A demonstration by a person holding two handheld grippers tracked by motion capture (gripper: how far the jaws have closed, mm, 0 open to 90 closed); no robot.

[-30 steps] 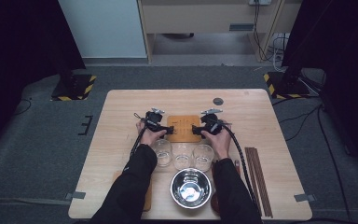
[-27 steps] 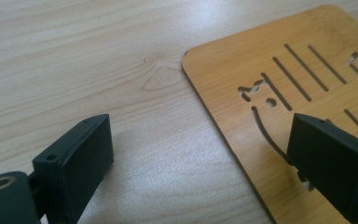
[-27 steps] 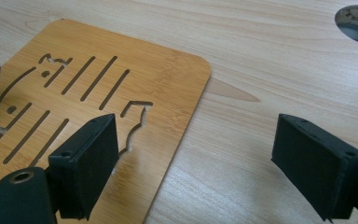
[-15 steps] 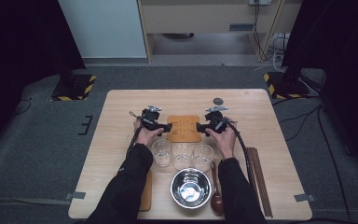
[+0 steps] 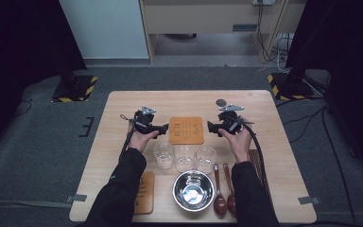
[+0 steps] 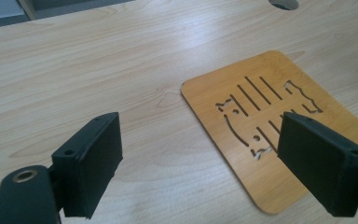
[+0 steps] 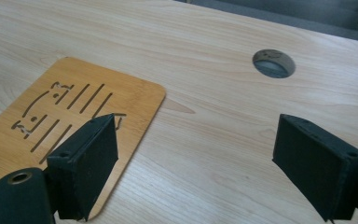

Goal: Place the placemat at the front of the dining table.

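Note:
A square bamboo mat with cut-out slots (image 5: 186,130) lies flat at the middle of the wooden table (image 5: 123,109). My left gripper (image 5: 158,126) hovers just left of the mat, held in a hand, jaws pointing at it. My right gripper (image 5: 213,126) hovers just right of it, facing inward. In the left gripper view the gripper (image 6: 200,140) stands open and empty, with the mat (image 6: 279,126) ahead to the right. In the right gripper view the gripper (image 7: 193,144) is also open and empty, the mat (image 7: 70,116) under its left jaw.
Three clear glasses (image 5: 185,157) stand in a row nearer the person, then a steel bowl (image 5: 193,190). Two dark wooden spoons (image 5: 220,189) and chopsticks (image 5: 257,165) lie at the right. A second mat (image 5: 144,191) sits front left. A round cable hole (image 7: 273,63) lies far right.
Both hands have drawn apart: the left gripper moved left and the right gripper moved right, away from the mat's middle. Nothing was picked up.

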